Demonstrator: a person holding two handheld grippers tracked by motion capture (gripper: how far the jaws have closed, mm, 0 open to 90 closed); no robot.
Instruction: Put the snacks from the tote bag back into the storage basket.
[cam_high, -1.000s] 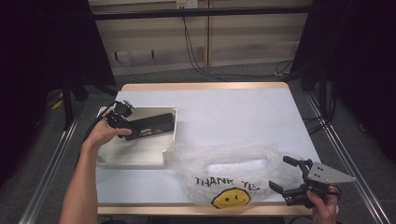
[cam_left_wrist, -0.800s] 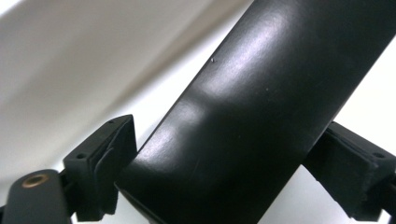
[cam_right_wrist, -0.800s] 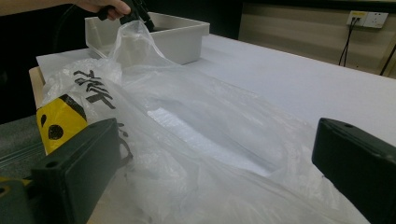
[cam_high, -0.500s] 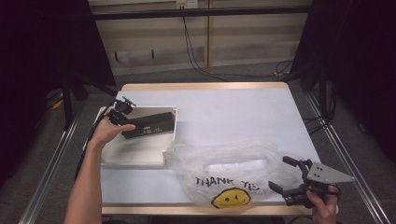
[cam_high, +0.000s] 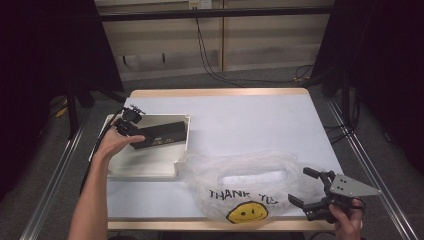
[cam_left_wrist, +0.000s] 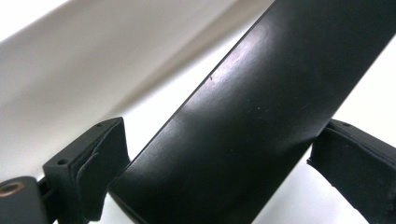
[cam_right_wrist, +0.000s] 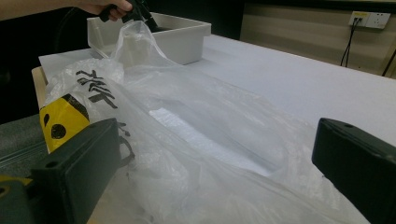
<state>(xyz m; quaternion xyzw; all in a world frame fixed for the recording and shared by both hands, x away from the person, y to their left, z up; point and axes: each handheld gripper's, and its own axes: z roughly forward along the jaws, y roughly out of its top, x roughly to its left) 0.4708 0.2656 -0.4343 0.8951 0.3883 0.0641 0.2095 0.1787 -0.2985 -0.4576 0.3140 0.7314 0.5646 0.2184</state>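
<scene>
The flat black box (cam_high: 159, 135) lies slantwise in the shallow white tray (cam_high: 150, 165) at the left of the bench (cam_high: 250, 115). The left claw (cam_high: 126, 127) sits at the box's left end; its jaws have just been opening, and in the left gripper view they stand wide on either side of the box (cam_left_wrist: 261, 116), pads off it. Just right of the tray, touching its corner, sprawls a clear plastic bag (cam_high: 250, 185) printed with a yellow smiley. The right claw (cam_high: 305, 192) stands open at the bag's right edge, gripping nothing.
</scene>
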